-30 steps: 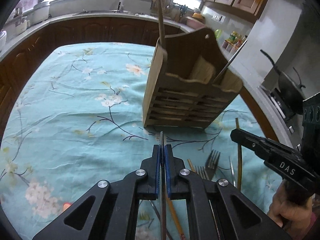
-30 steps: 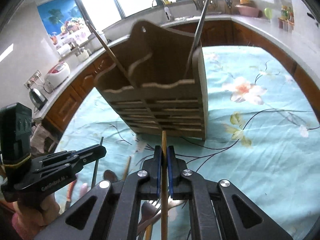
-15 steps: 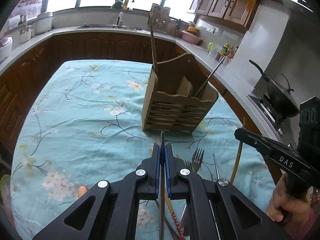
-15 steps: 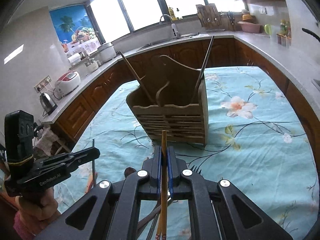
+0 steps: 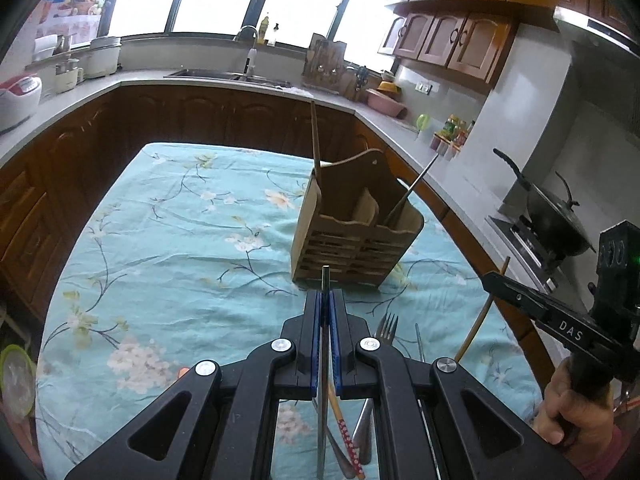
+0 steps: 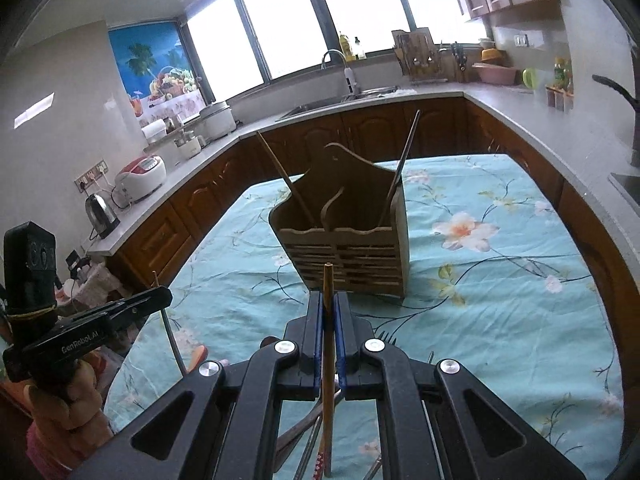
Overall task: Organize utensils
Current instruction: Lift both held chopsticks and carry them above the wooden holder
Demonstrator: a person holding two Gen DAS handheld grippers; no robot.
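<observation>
1. Left gripper (image 5: 326,300) – jaws pressed together on a thin metal chopstick (image 5: 325,276); its tip pokes out ahead of the fingertips, the rest runs back under the gripper.
2. Right gripper (image 6: 329,300) – jaws pinch a wooden chopstick (image 6: 328,280), tip just past the pads.
3. Wooden utensil holder (image 5: 352,236) stands upright on the floral tablecloth (image 5: 168,248), straight ahead of both grippers, apart from both tips. One wooden stick (image 5: 315,140) leans in its left compartment, one metal stick (image 5: 416,182) in its right.
4. Loose utensils lie beneath and just right of the left gripper: a fork (image 5: 386,326), a red-patterned chopstick (image 5: 350,440).
5. Open cloth left of the left gripper and right of the right gripper; table edges run along dark cabinets (image 6: 160,232) on the far sides.
6. A hand (image 5: 572,408) holds the right gripper's handle at the lower right of the left view.
</observation>
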